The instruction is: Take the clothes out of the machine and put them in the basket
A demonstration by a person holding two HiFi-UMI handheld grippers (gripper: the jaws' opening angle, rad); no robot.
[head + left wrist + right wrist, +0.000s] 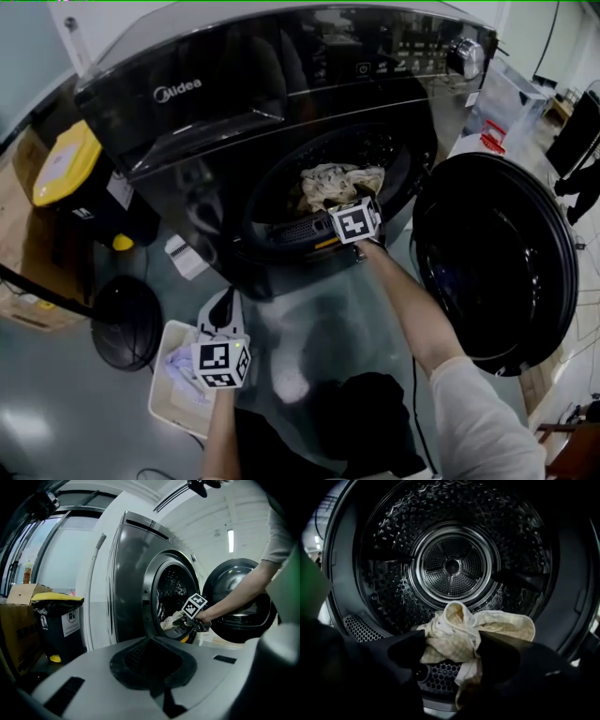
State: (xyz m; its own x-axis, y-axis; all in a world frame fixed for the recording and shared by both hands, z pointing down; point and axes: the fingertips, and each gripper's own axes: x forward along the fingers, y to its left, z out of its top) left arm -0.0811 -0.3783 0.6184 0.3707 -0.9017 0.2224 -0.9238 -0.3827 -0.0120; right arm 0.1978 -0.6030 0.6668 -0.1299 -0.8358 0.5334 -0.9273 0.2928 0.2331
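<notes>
Counting two grippers, one basket, one cloth at the drum mouth, one open door, one yellow-lidded bin

Hovering nearest, by the right edge of the white basket (pixel 161 405): left gripper (pixel 152 662), jaws pressing together on nothing. Lying in that basket already: pale clothes (pixel 184 367), number impossible to tell

Opening between basket and machine (pixel 187 103): a strip of bare floor

Reaching into the drum (pixel 452 566) at its front lip: right gripper (pixel 452 651), jaws standing partly apart and clamping the beige cloth (pixel 459 625) between them. Bunching into a lump, lying longer side to side than front to back, with one tail hanging down past the lip. Leaving wide room all round inside the ring of the mouth

Swinging fully out to the right, well clear of the mouth: door (pixel 497 267). Standing left of the machine: bin (pixel 64 167)
</notes>
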